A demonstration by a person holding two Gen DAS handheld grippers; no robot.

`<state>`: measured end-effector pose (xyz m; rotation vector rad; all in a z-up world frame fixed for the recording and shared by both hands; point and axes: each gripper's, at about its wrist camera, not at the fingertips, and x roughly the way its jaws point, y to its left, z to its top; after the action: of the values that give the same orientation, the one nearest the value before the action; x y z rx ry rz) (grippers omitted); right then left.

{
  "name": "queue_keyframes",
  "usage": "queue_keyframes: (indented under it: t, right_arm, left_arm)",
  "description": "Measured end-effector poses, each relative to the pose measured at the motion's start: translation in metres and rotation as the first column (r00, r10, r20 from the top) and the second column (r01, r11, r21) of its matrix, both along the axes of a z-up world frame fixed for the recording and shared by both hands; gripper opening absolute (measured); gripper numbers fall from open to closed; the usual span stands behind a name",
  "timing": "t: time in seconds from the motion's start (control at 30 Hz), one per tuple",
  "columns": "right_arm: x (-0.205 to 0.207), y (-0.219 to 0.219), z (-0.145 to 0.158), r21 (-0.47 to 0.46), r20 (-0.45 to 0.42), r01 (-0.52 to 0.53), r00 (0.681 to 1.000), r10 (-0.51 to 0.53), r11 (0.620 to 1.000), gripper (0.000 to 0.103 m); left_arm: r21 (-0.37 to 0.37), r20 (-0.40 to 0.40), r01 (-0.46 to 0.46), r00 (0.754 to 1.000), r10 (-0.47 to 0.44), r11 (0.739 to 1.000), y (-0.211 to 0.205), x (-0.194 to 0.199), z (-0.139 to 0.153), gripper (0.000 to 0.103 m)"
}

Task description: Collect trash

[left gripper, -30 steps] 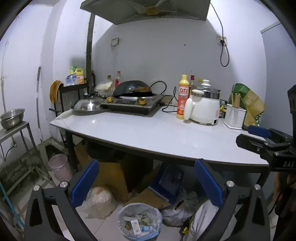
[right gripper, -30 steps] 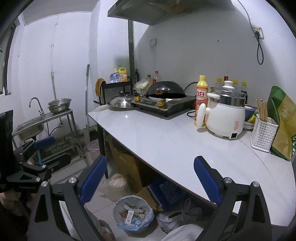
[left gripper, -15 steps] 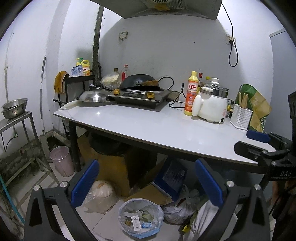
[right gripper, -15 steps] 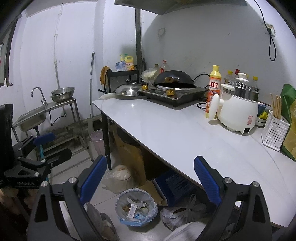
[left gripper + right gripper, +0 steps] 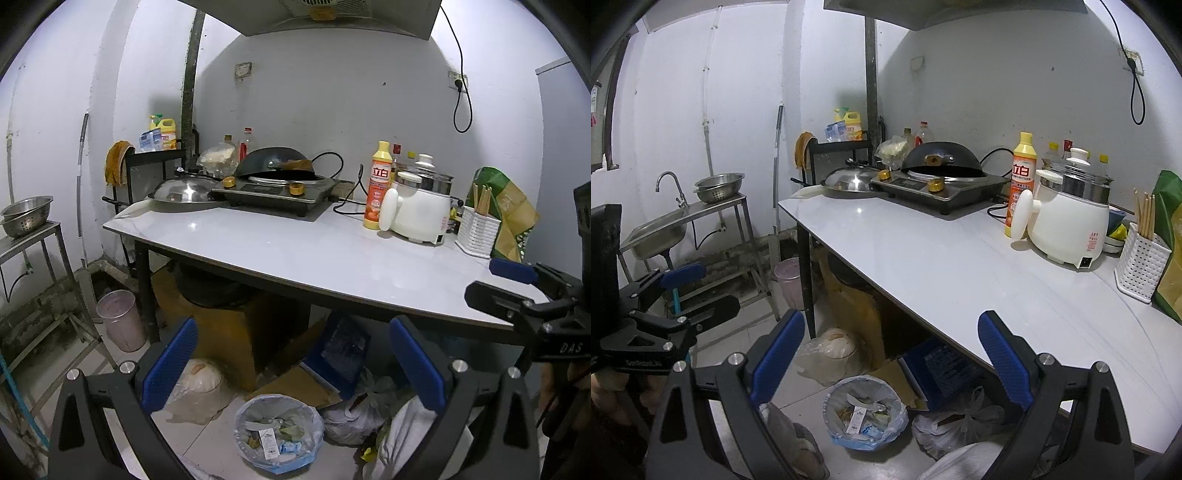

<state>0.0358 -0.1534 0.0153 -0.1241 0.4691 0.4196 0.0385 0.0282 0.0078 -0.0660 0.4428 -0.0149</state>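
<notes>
Both grippers hang spread wide and empty above a kitchen floor: the left gripper [image 5: 291, 363] and right gripper [image 5: 892, 363] each frame a lined trash bin [image 5: 279, 432] holding scraps, standing on the floor below the worktop's [image 5: 314, 254] near edge. A yellow detergent bottle [image 5: 377, 184] stands just beside a white electric cooker [image 5: 419, 206] toward the worktop's far right corner.
</notes>
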Motion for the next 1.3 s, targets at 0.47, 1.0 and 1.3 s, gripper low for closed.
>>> queue_keyframes:
  t: [0.47,1.0,1.3]
  right_arm:
    - [-0.0005,0.0006,-0.0021,-0.006,-0.012,0.006,1.000,-0.006,1.000,0.094]
    - [-0.0010,0.0017,-0.0031,-0.008,-0.014,0.002,1.000,-0.002,1.000,0.094]
    - [0.0000,0.0008,-0.0038,-0.008,-0.017,0.002,1.000,-0.002,1.000,0.094]
  left_arm:
    - [0.000,0.005,0.005,1.000,-0.005,1.000,0.0004,-0.0025,0.0028,0.103]
    - [0.008,0.009,0.008,1.000,-0.008,1.000,-0.0001,-0.0030,0.0050,0.103]
    - [0.012,0.011,0.018,1.000,-0.018,1.000,0.0000,-0.0037,0.0065,0.103]
